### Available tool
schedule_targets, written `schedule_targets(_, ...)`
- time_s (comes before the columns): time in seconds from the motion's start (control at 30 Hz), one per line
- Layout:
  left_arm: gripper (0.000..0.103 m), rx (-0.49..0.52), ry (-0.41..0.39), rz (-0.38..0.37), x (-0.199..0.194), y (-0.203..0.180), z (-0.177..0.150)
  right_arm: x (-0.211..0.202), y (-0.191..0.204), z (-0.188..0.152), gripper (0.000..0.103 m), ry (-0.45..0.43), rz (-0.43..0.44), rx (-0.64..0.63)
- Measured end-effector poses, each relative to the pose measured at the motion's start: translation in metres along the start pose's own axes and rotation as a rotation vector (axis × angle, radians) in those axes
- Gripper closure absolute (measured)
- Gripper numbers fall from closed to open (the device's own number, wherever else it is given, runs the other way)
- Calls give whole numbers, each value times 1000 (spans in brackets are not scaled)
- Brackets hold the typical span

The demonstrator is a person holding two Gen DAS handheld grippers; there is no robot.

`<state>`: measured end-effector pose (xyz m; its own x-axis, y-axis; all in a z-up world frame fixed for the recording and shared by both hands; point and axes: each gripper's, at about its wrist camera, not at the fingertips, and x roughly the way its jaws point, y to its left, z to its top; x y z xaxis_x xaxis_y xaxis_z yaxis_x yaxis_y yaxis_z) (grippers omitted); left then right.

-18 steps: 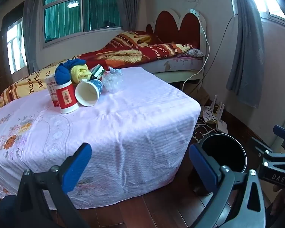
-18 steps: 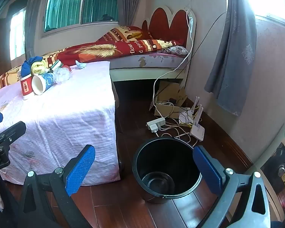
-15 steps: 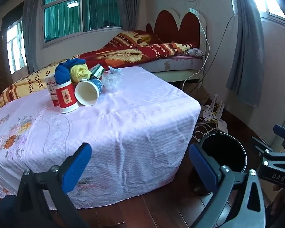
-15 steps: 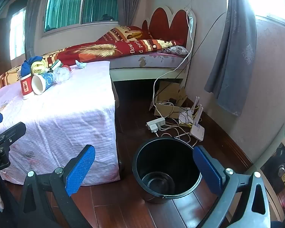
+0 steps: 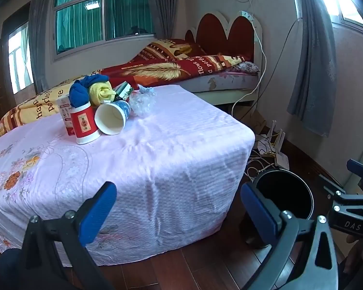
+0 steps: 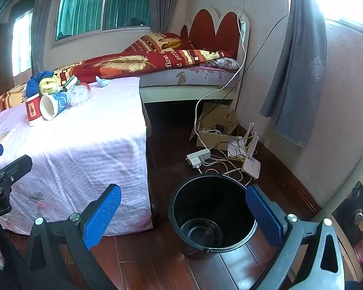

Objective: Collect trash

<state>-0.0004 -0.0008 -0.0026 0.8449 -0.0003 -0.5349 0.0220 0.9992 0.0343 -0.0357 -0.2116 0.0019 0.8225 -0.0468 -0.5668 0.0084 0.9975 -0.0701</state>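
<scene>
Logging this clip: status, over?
Both claws open, empty: left claw, right claw. Trash pile untouched on covered table. Black bucket empty on floor. Nothing in the way.

My left claw [image 5: 177,207] hangs low in front of the near edge of the surface [image 5: 157,159], its blue pads spread wide with nothing between them. The surface wears a pink floral cloth. Toward its far left corner I see the trash in a cluster: a red cup [image 5: 84,126] standing upright, a white paper cup [image 5: 111,119] on its side touching it with its mouth facing me, crumpled clear plastic [image 5: 142,102] just beside that, and a blue cloth [image 5: 83,90] and yellow cloth [image 5: 101,93] behind. Off the right edge, on the wood floor, stands a black bucket [image 5: 302,193]. The right claw [image 5: 355,193] pokes in past it; I cannot tell its opening.
</scene>
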Motion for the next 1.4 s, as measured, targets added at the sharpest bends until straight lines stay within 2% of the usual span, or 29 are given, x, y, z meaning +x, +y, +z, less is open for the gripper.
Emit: schedule_targets(1.4,0,0,-1,0,2,2,0,2,-1,1,0,-2,0,8)
